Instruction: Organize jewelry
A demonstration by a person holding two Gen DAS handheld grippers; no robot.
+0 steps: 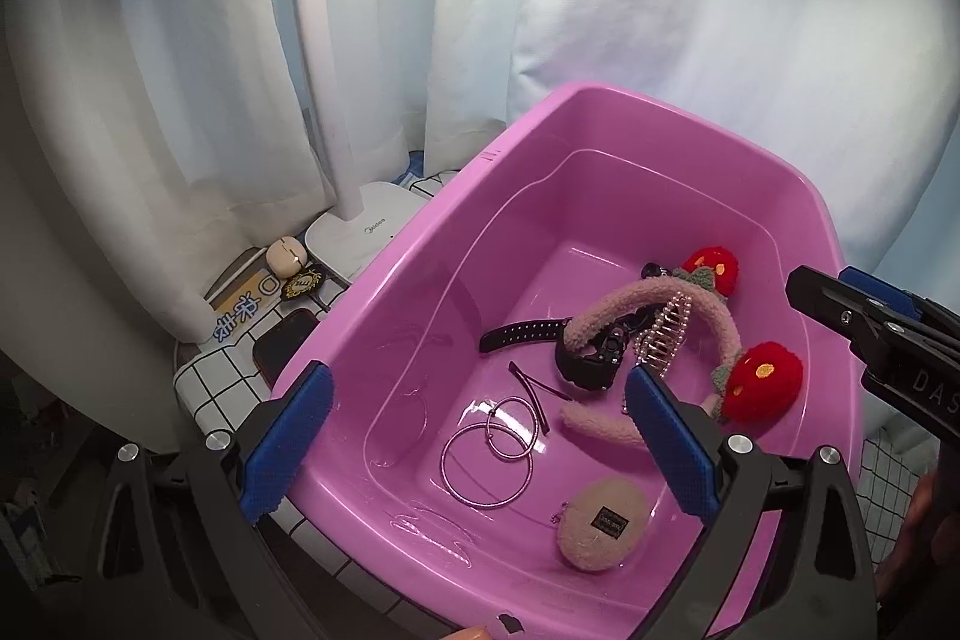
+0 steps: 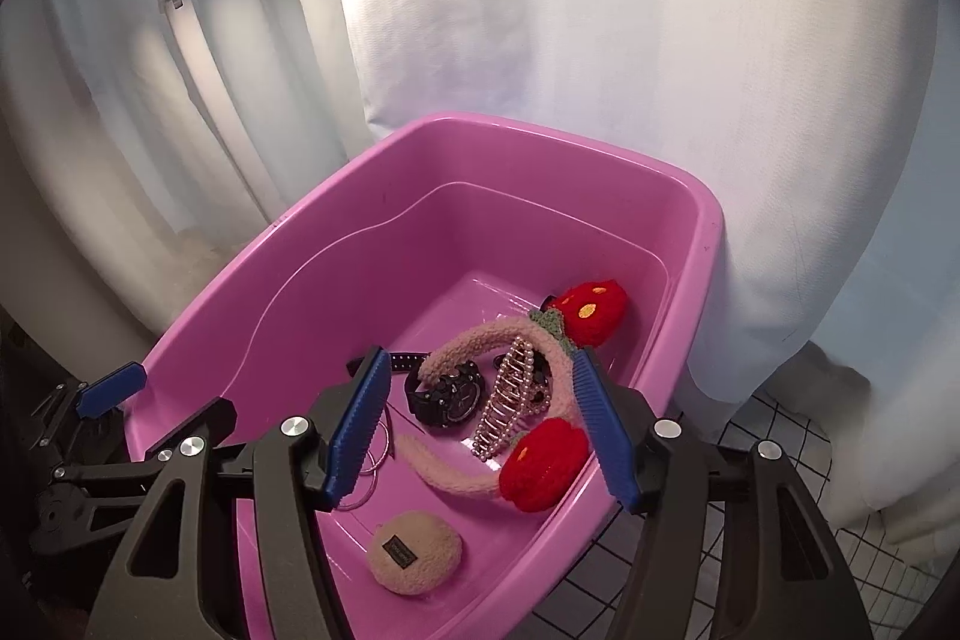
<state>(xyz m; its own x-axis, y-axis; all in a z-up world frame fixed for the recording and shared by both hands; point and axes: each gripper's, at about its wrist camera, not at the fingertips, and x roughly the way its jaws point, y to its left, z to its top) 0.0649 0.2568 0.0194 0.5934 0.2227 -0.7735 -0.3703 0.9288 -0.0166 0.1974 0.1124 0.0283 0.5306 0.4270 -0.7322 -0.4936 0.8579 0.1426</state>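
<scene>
Left wrist view: left gripper (image 1: 477, 439) spread wide and empty above the pink tub (image 1: 420, 244), right gripper (image 2: 480, 430) likewise parted and empty, apparently because the hoop earrings (image 1: 489, 451), watch (image 1: 585, 355) and strawberry headband (image 1: 690, 358) already lie inside.

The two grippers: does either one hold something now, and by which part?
Nothing is held. The left gripper and the right gripper both hang open above the pink tub, with no item between their fingers.
</scene>
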